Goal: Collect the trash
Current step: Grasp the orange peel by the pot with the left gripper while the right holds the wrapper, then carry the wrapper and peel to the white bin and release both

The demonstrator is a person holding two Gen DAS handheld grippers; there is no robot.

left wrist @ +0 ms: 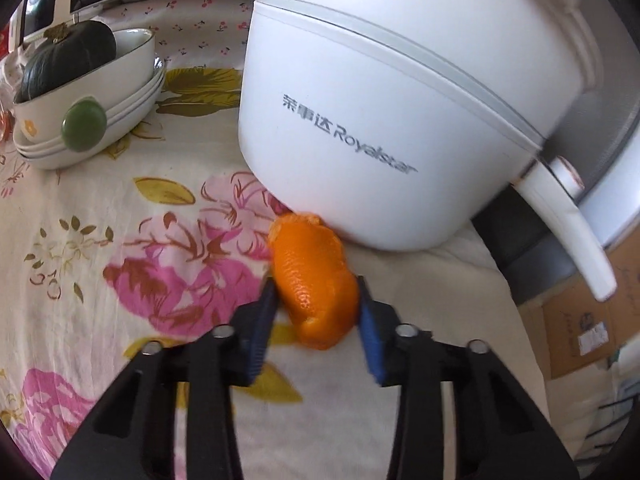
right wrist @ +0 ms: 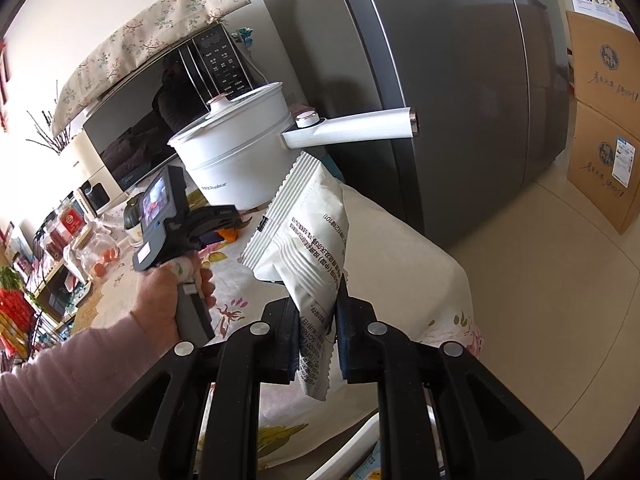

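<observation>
An orange peel (left wrist: 316,280) lies on the floral tablecloth (left wrist: 120,260) against the base of a white Royalstar electric pot (left wrist: 380,120). My left gripper (left wrist: 318,300) has its blue pads on both sides of the peel and is shut on it. In the right wrist view the left gripper (right wrist: 224,226) is held by a hand next to the pot (right wrist: 236,160), with a bit of peel (right wrist: 230,234) showing. My right gripper (right wrist: 318,312) is shut on a white snack wrapper (right wrist: 304,232), held in the air above the table's corner.
Stacked white bowls (left wrist: 88,120) with a dark green squash (left wrist: 68,60) stand at the back left. A microwave (right wrist: 160,112) under a cloth stands behind the pot. A grey fridge (right wrist: 460,80) is to the right, cardboard boxes (right wrist: 604,120) beyond it. Jars (right wrist: 96,252) sit at the far left.
</observation>
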